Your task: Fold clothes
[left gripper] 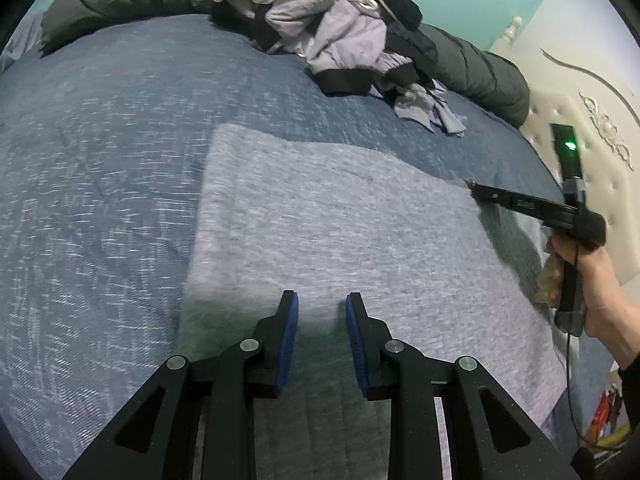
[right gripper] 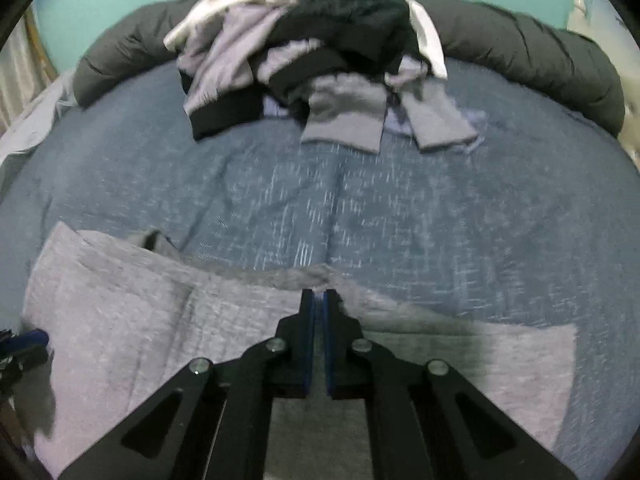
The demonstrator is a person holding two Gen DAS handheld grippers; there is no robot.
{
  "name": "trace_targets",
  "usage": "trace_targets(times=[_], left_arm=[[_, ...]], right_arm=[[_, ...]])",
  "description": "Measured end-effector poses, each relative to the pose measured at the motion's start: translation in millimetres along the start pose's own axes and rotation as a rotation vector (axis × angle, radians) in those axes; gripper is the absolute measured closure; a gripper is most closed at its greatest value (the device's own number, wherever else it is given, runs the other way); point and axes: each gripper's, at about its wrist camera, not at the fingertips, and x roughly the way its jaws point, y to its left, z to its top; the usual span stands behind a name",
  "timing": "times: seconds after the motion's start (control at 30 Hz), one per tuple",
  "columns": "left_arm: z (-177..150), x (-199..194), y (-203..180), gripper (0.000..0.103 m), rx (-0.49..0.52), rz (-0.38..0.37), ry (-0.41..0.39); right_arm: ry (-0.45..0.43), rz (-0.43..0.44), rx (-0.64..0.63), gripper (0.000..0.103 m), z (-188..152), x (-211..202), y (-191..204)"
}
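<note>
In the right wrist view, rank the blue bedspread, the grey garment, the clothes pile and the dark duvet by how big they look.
1. Blue bedspread
2. Grey garment, though nearness to the camera inflates it
3. and 4. Clothes pile and dark duvet: look alike, and the pile hides part of the duvet, so unranked.

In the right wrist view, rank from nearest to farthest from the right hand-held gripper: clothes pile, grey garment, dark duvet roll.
1. Grey garment, its edge pinched by the right hand-held gripper.
2. Clothes pile, ahead, mid-bed.
3. Dark duvet roll, behind the pile along the wall.
</note>
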Motion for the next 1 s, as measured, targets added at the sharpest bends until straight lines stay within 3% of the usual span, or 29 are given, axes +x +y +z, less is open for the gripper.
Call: trace_targets(times=[0.23,0.3,0.4,0.57,0.7,1.0], left_arm=[[-12.2,-34.7,14.2,0.071,-0.059,0.010,-0.009],[-21.3,-46.8,16.3,0.064,-0.079,0.006,-0.015],[-34.9,-65.1,19.5,0.063,-0.109,-0.001,-0.024],[-63.6,-89.6,26.8,0.062,-0.176,-0.008,-0.052],[-93.5,-95.6,32.6,0.062,-0.245,-0.014,-0.076],[-122.7,-99.9,28.0,0.061,-0.257,-0.029,-0.121]], right_arm=[[-0.048,0.188,0.138,0.101,-24.4,-59.5,-11.9],[-0.063,0.242,0.149,0.101,-44.9,-79.7,-4.8],[-0.079,0.320,0.167,0.101,-75.1,-107.6,6.6],[-0.018,0.410,0.166,0.100,-128.9,-128.9,42.6],[0.031,0.441,0.178,0.100,-155.0,-125.4,69.3],[0.118,0.298,0.168,0.101,-192.0,-86.4,95.1]])
